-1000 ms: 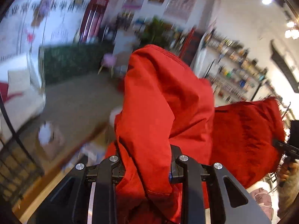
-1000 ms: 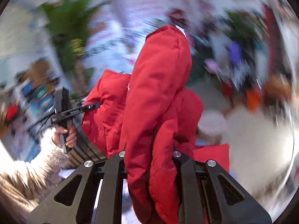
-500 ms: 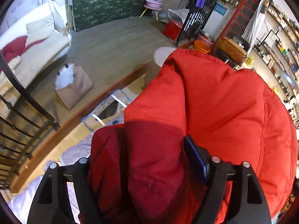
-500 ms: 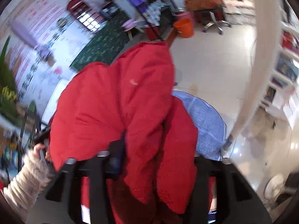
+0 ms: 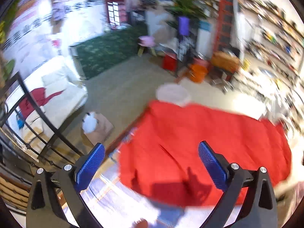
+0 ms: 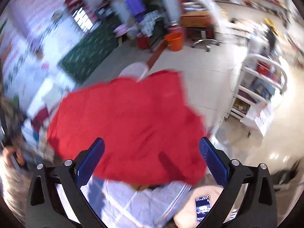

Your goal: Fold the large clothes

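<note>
No readable writing anywhere, everything's too smeared. Both grippers have just been opening, and nothing sits between the pads now: left gripper (image 5: 151,163) and right gripper (image 6: 151,158) are spread wide. The red jacket (image 5: 199,148) lies spread, probably on the pale cloth (image 6: 133,205), toward 12 o'clock beyond both.

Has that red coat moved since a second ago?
Yes. The red coat has dropped from between the pads of the left gripper, whose jaws have just been opening, and now lies lower, beyond them, under the white stool.
</note>
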Tool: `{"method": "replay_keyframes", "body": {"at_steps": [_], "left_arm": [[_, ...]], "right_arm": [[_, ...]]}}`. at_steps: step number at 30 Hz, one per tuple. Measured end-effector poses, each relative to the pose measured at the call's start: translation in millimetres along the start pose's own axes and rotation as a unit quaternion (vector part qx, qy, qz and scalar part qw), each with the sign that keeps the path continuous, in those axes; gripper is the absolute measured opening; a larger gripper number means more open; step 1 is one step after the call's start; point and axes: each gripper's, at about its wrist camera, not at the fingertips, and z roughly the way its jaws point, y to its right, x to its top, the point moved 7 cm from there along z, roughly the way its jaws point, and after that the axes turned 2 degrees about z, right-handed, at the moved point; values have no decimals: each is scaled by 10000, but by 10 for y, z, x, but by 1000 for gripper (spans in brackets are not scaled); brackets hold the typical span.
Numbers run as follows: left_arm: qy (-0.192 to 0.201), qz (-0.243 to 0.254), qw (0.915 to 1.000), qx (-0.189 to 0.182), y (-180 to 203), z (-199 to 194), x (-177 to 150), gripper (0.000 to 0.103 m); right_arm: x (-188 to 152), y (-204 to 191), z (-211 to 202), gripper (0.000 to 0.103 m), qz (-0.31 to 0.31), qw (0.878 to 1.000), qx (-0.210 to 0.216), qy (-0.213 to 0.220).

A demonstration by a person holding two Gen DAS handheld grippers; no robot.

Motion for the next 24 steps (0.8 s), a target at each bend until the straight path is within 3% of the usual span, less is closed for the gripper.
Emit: {"method": "replay_keyframes", "body": {"at_steps": [3, 6, 9, 13, 17, 20, 24], "left_arm": [[-503, 262, 9968, -571, 571, -104, -310, 97], [-1134, 416, 9888, -873, 1000, -103, -695, 97], [-1313, 621, 9885, -425, 1141, -94, -951, 97], [-1221, 791, 9885, 423, 1151, -157, -1055, 97], [-1130, 592, 9916, 216, 1175, -215, -1045, 97], [-1057, 767, 9903, 475, 1168, -208, -1050, 97], [-1094, 762, 9901, 439, 1273, -155, -1027, 97]], "right_arm": [[-107, -635, 153, 98, -534, 9981, -54, -298], [-195, -1016, 278, 98, -953, 9948, -166, -331], [-293, -1115, 287, 98, -1203, 9915, -391, -303], [-361, -1038, 254, 98, -1083, 9924, -501, -293], [-415, -864, 343, 98, -958, 9922, -668, -442], [-425, -791, 374, 98, -894, 9924, -693, -478], [-431, -758, 356, 98, -859, 9931, -694, -399]]}}
